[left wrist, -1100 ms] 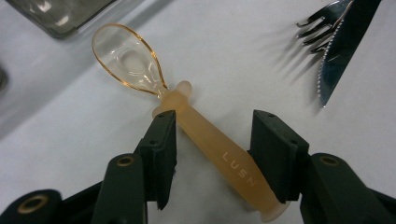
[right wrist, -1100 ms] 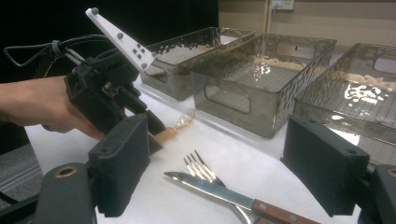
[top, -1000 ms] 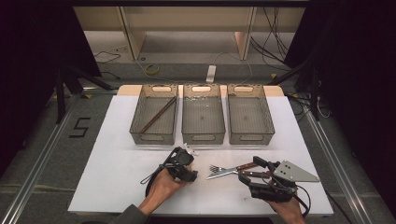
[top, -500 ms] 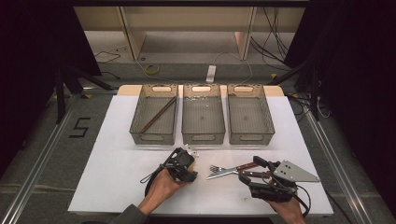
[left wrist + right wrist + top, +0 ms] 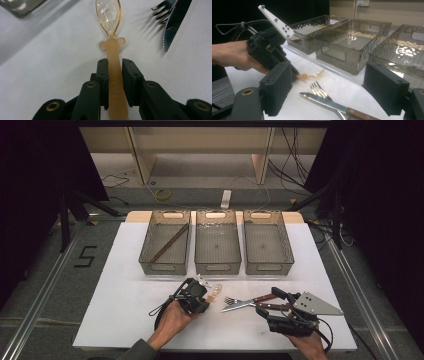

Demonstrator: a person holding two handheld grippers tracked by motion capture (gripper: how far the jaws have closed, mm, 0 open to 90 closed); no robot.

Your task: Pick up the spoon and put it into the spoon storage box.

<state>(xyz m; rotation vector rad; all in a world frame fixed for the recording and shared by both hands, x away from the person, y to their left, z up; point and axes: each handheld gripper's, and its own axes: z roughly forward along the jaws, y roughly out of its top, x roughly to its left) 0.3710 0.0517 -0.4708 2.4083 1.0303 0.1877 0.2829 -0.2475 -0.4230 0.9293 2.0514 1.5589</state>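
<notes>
Spoon pickup in hand, sorting into the bins likely to follow.

High view: the left hand-held gripper [image 5: 202, 287] sits on the white desk [image 5: 125, 320] just short of the middle bin [image 5: 217, 267], with the translucent spoon [image 5: 214, 291] poking out ahead of it; the right hand-held gripper [image 5: 267, 302] rests beside the fork [image 5: 235, 301] and knife [image 5: 250, 303], and nothing has visibly shifted since half a second ago.
Left gripper view: the jaws stand on either side of the spoon's [image 5: 113, 72] handle, closed on it or all but, bowl pointing straight ahead.
Right gripper view: the right jaws gape wide and empty, the fork [image 5: 318, 90] and knife [image 5: 329, 103] lying between them.
Judged next: lift the spoon clear and carry it forward into a bin, keeping the grip firm on the slim handle.
</notes>
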